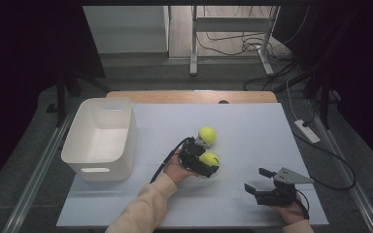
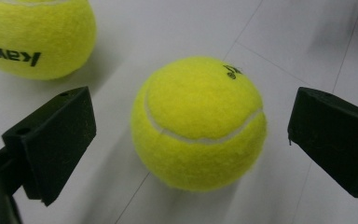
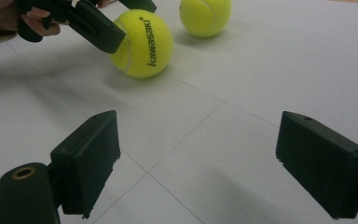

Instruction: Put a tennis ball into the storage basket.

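Two yellow tennis balls lie on the white table top [image 1: 252, 131]. My left gripper [image 1: 207, 158] is open, its jaws on either side of the nearer ball [image 1: 211, 158] [image 2: 198, 126] with gaps on both sides. The farther ball [image 1: 207, 135] [image 2: 37, 37] sits just beyond it. In the right gripper view the nearer ball [image 3: 142, 44] reads "kawasaki" and the left gripper's fingers [image 3: 98, 30] flank it; the farther ball [image 3: 205, 16] lies behind. My right gripper [image 1: 255, 178] [image 3: 214, 163] is open over bare table at the front right, holding nothing.
A white plastic bin [image 1: 102, 138], nothing in it, stands at the table's left side. A wooden strip [image 1: 189, 96] runs along the far edge. Cables trail on the floor beyond and to the right of the table.
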Demonstrator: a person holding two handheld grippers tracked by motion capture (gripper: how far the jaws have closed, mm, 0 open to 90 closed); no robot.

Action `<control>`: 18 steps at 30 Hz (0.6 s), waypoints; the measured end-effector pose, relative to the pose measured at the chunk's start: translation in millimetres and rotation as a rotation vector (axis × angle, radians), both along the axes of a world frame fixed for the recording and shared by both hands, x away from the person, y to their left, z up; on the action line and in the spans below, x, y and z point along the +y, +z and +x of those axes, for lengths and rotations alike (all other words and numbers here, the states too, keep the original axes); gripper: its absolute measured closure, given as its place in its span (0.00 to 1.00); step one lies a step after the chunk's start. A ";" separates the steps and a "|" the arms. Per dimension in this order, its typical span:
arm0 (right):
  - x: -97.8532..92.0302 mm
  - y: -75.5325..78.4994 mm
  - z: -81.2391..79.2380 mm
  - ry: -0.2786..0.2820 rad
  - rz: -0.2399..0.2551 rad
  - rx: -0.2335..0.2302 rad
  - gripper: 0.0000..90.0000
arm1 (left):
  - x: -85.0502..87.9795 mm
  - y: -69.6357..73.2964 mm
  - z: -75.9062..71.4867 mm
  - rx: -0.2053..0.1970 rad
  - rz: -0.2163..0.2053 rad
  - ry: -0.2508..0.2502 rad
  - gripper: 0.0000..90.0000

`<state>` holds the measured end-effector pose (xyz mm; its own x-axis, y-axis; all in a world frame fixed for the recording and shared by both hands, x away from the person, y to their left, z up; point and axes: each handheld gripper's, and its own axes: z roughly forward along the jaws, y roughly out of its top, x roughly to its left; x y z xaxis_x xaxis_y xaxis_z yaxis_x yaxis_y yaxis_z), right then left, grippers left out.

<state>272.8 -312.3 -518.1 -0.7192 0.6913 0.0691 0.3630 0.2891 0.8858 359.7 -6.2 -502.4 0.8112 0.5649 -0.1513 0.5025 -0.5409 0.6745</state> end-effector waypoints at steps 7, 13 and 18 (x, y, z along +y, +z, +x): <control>-0.1 -0.2 0.0 0.001 -0.002 0.001 0.15 | -4.5 -5.1 1.6 0.017 0.006 -0.012 0.02; 0.3 -0.7 0.5 0.002 0.001 0.002 0.15 | -5.0 -7.0 2.7 0.022 -0.003 -0.014 0.06; 0.3 -0.6 0.2 0.002 0.000 0.000 0.15 | -6.8 -9.0 2.2 0.033 0.018 -0.026 0.15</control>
